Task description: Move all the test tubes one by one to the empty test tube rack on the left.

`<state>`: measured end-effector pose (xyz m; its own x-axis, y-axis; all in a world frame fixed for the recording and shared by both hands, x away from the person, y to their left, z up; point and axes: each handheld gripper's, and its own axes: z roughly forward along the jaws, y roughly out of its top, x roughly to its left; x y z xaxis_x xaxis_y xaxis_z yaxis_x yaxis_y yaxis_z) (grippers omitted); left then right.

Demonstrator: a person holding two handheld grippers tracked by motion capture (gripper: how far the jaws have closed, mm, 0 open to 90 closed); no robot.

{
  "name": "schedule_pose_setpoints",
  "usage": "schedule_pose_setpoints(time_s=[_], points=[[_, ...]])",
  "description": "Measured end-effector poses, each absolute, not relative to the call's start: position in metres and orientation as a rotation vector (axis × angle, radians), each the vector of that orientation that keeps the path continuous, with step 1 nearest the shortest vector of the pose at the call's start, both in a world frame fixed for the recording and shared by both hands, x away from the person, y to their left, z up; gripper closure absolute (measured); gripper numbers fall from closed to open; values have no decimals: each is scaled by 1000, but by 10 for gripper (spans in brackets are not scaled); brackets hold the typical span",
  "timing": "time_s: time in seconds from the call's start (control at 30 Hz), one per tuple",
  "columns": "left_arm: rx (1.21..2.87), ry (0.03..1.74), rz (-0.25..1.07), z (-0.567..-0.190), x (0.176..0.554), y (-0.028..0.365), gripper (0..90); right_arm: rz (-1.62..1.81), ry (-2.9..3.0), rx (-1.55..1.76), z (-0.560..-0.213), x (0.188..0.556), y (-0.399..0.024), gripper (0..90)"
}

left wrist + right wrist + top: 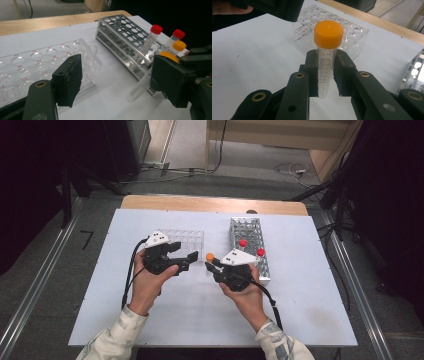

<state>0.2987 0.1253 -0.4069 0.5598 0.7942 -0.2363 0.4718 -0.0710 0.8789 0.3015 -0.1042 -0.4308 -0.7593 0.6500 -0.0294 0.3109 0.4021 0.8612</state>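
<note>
Surface, high view: white table top [165,315] on a wooden bench, grey floor and dark stands around it.
Tube, high view: my right gripper [214,264] carries the orange-capped tube [209,256]; its cap shows just ahead of the jaws, between my two grippers and over bare white table.
My right fingers, high view: drawn in tight on the tube.
My left gripper, high view: left gripper [186,261] sits just left of the cap, jaws spread, apart from the tube as far as I can tell.
Around, high view: clear plastic rack [187,240] lies behind my left gripper; metal rack [247,240] stands to the right of my right hand with two red-capped tubes [243,243] in it.
Tube, left gripper view: a clear tube body slants down in front of the metal rack [120,32]; an orange cap [179,45] peeks over my right-hand jaw beside the red-capped tubes [156,29].
My left fingers, left gripper view: pads stand wide apart with nothing pressed between them; the clear plastic rack [37,62] lies behind the left pad.
Tube, right gripper view: the orange-capped tube [327,62] stands upright between my two pads, cap well above them, printed scale facing me.
My right fingers, right gripper view: pinching the tube body from both sides, below the cap.
Around, right gripper view: the clear plastic rack [352,37] lies just behind the tube; my left gripper hangs dark at the top left, near the cap.
</note>
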Motion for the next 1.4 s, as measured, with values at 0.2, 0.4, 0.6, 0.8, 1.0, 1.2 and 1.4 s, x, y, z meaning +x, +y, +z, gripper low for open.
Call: schedule_pose_setpoints(time_s=[0.2, 0.4, 0.6, 0.8, 1.0, 1.2, 1.4], points=[[1748, 1029, 362, -406, 295, 116, 277, 1276, 2330, 837, -435, 308, -91, 719], [1757, 1030, 398, -408, 295, 116, 421, 1290, 2344, 813, -435, 309, -77, 720], [1775, 1007, 400, -408, 293, 115, 588, 1307, 2345, 800, -432, 309, -69, 719], [1784, 996, 405, -408, 292, 113, 698, 1307, 2347, 799, -433, 308, -66, 719], [1785, 995, 410, -408, 292, 113, 705, 1305, 2343, 807, -433, 309, -67, 718], [1788, 993, 436, -408, 292, 114, 711, 1321, 2337, 818, -432, 308, -67, 638], [1774, 1000, 442, -406, 294, 117, 711, 1333, 2349, 823, -431, 303, -70, 436]])
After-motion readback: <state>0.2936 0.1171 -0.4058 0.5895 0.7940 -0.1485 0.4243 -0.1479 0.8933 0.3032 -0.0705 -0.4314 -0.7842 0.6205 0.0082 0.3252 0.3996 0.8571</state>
